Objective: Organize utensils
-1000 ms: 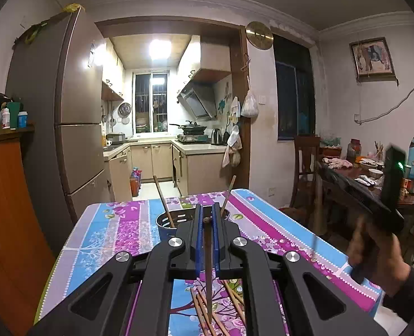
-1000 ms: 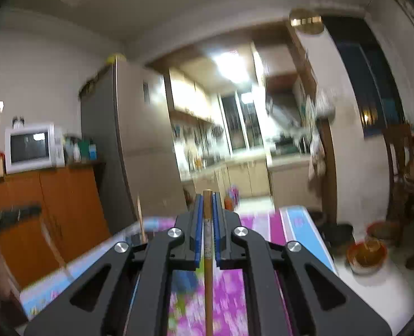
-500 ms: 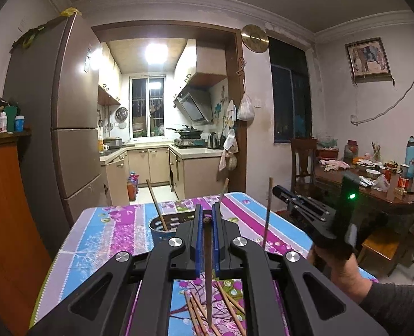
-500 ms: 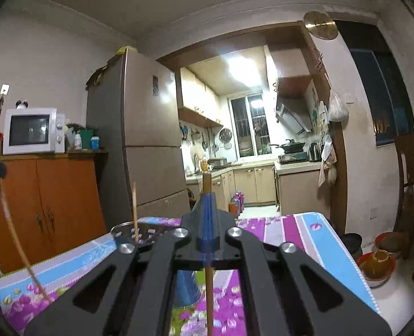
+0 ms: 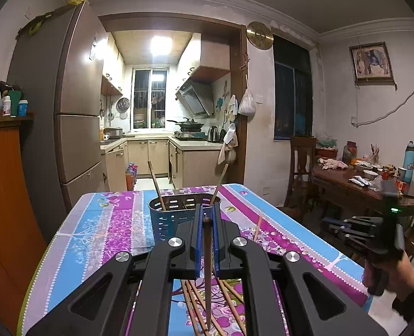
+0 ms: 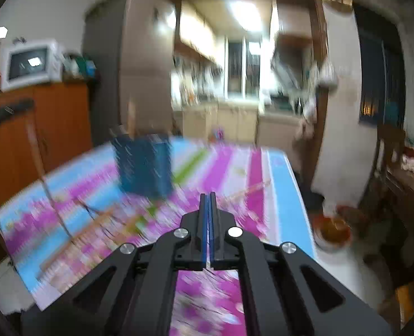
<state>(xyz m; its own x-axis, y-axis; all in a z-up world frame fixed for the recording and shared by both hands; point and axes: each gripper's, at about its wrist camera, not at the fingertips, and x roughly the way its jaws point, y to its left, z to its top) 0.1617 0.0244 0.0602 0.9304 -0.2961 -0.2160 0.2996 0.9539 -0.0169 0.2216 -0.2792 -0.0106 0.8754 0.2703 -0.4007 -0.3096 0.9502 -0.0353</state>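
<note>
My left gripper (image 5: 207, 218) is shut on a dark brown chopstick (image 5: 207, 274) and holds it upright above the table, just in front of the blue slotted utensil holder (image 5: 165, 218). Two chopsticks (image 5: 156, 184) lean in the holder. Several loose chopsticks (image 5: 229, 305) lie on the cloth below my left gripper, and one more (image 5: 256, 228) lies to its right. My right gripper (image 6: 208, 196) has its jaws together with nothing between them; it hangs off the table's right side (image 5: 374, 238). The right wrist view is blurred and shows the holder (image 6: 144, 165) and scattered chopsticks (image 6: 95, 221).
The table (image 5: 100, 235) has a purple and blue flowered cloth. A wooden cabinet (image 5: 2, 196) and fridge (image 5: 67, 117) stand to the left. A dining table (image 5: 360, 187) with chairs stands to the right. Bowls (image 6: 331, 231) sit on the floor beside the table.
The chopstick held in my right gripper is gone from its jaws. My right gripper has dropped low and swung back to the table's right side. My left gripper still holds its chopstick.
</note>
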